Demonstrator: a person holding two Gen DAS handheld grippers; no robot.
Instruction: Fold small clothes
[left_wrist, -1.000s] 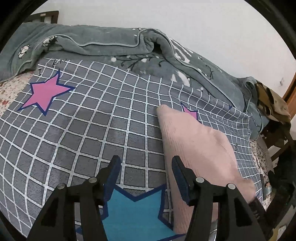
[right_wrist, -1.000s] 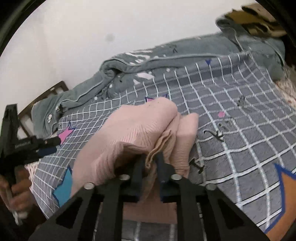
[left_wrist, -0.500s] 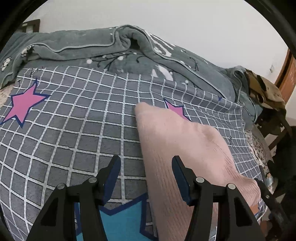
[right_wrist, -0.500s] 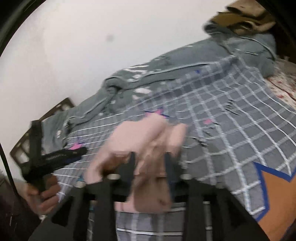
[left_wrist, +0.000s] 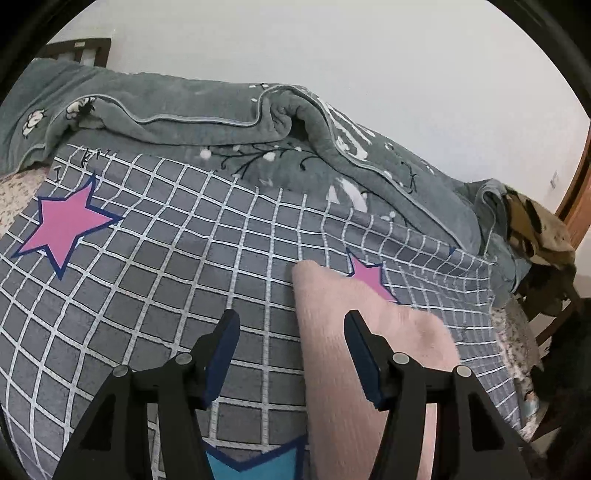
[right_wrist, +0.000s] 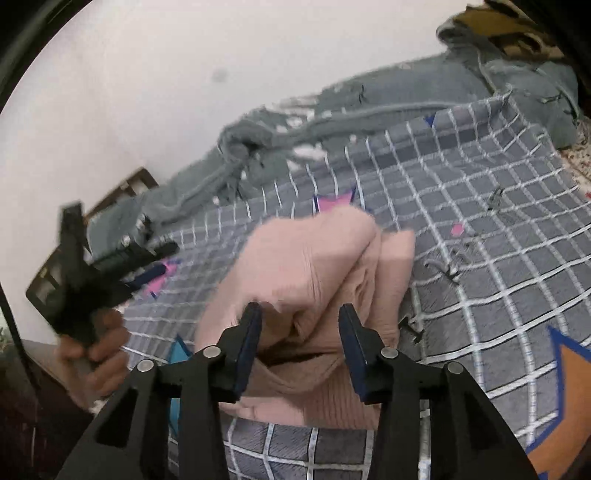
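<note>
A pink knit garment lies bunched and partly folded on the grey checked bedsheet. My right gripper is open, its jaws spread either side of the garment's near folds without gripping. In the left wrist view the same garment lies at the right. My left gripper is open and empty above the sheet, just left of the garment's edge. The left gripper also shows blurred at the left of the right wrist view, held in a hand.
A rumpled grey blanket lies along the back of the bed by the white wall. A brown patterned cloth hangs on a chair at the right. The sheet carries pink stars, a blue star and an orange shape.
My right gripper has opened and let go of the pink garment, which has dropped onto the sheet. The left gripper stayed open and swung about beside the garment.
</note>
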